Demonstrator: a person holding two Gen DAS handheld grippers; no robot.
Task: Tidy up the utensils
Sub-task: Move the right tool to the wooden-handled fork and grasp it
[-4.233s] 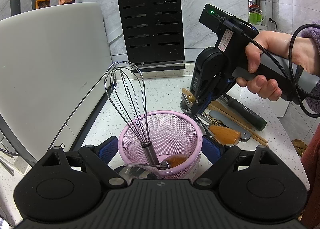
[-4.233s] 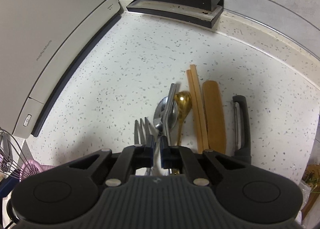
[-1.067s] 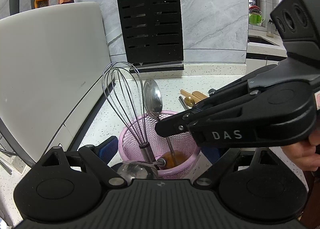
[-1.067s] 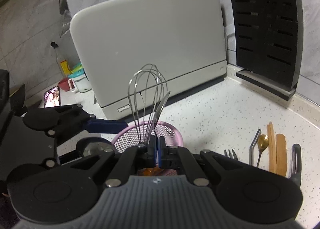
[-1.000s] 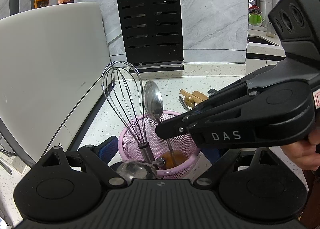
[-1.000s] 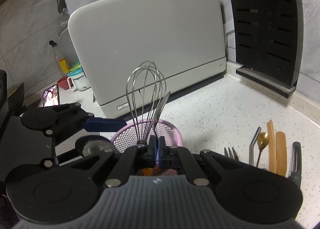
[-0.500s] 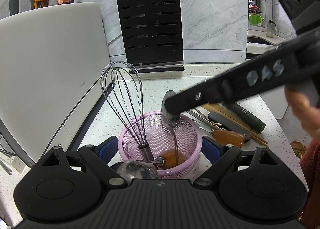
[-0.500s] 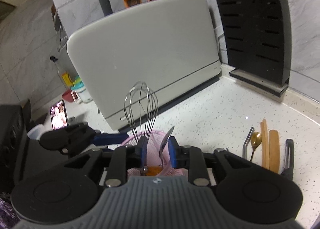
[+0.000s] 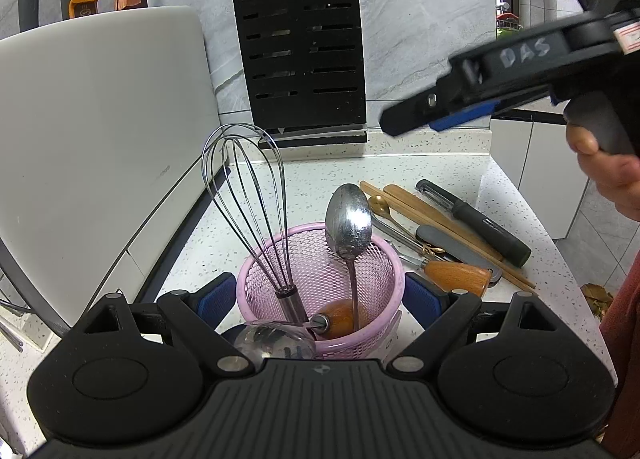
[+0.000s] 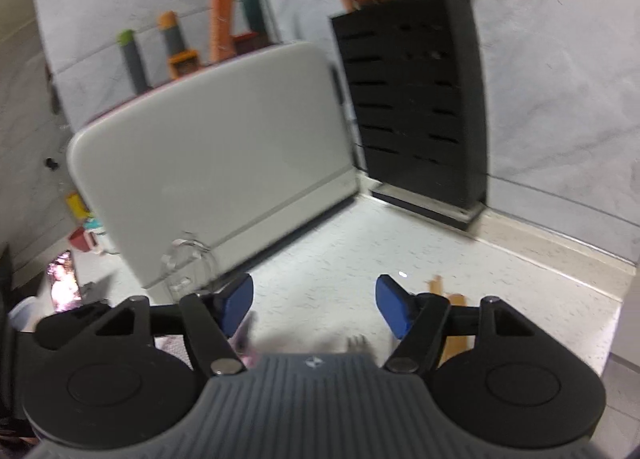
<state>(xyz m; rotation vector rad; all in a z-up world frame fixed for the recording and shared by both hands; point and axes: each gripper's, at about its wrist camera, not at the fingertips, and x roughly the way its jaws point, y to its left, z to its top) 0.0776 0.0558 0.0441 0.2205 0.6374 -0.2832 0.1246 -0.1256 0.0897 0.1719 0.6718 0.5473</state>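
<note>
The pink mesh basket (image 9: 320, 279) stands on the speckled bench (image 9: 320, 175), close in front of the left gripper (image 9: 318, 295), whose jaws sit spread to either side of it, the blue pads (image 9: 216, 293) close against its wall; I cannot tell whether they press on it. A steel spoon (image 9: 349, 221) stands in the basket with its long axis near upright, bowl up and handle down, leaning against the far right rim. Beside it a wire whisk (image 9: 244, 195) also stands handle down, its balloon tilted up and to the left. An orange wooden piece (image 9: 340, 317) lies in the basket's bottom. The right gripper (image 10: 314, 305) is up in the air over the bench, jaws wide apart with nothing between them; its view is blurred. To the right of the basket more utensils lie flat, pointing away toward the wall: wooden chopsticks (image 9: 440, 227), a gold spoon (image 9: 380, 205), a black peeler (image 9: 476, 223) and a wooden-handled tool (image 9: 456, 273). A black knife block (image 9: 300, 51) stands against the wall.
</note>
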